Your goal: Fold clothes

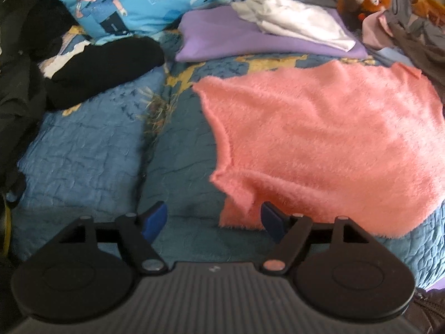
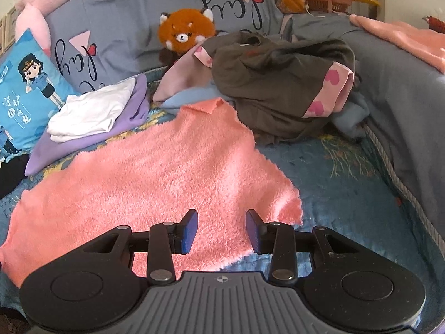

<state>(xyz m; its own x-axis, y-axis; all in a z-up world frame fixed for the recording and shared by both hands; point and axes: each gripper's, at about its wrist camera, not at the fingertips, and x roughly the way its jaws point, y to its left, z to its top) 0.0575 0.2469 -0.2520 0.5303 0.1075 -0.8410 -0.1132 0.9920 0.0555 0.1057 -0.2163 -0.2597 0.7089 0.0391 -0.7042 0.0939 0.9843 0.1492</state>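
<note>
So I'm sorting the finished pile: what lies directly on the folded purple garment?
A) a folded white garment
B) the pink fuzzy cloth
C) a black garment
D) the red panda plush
A: the folded white garment rests on top of the folded purple garment, seen in both wrist views.

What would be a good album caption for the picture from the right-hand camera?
Right tool open over the near edge of a fluffy pink garment spread on the blue bedspread.
</note>
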